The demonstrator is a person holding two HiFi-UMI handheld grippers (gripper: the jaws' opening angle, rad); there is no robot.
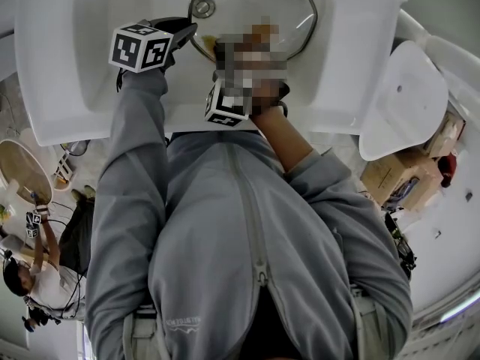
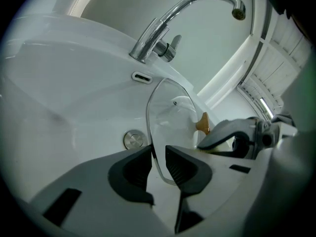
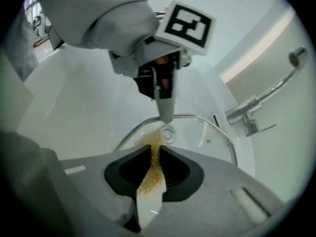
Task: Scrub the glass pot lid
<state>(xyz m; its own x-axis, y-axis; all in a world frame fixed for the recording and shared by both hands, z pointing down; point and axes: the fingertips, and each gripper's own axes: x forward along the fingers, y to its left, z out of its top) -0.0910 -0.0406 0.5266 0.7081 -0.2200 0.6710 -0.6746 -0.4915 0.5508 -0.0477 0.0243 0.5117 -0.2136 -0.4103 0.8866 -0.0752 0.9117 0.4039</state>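
Note:
The glass pot lid [image 1: 294, 12] stands tilted in the white sink [image 1: 67, 66]. My left gripper [image 2: 158, 149] is shut on the lid's [image 2: 170, 115] metal rim at its near edge and holds it up. In the head view that gripper [image 1: 187, 34] sits at the lid's left side. My right gripper [image 3: 155, 149] is shut on a thin scouring sponge [image 3: 150, 180], yellow-brown on one face and white on the other. The sponge's tip rests on the glass [image 3: 202, 132] by the centre fitting [image 3: 167, 132]. In the left gripper view the sponge [image 2: 202, 123] shows behind the glass.
A chrome faucet [image 2: 190, 11] arches over the basin, with the overflow slot [image 2: 142, 77] and drain plug [image 2: 133, 139] below it. To the right of the sink lie a white seat-shaped lid [image 1: 401, 100] and cardboard boxes [image 1: 394, 178]. Another person [image 1: 34, 276] crouches at lower left.

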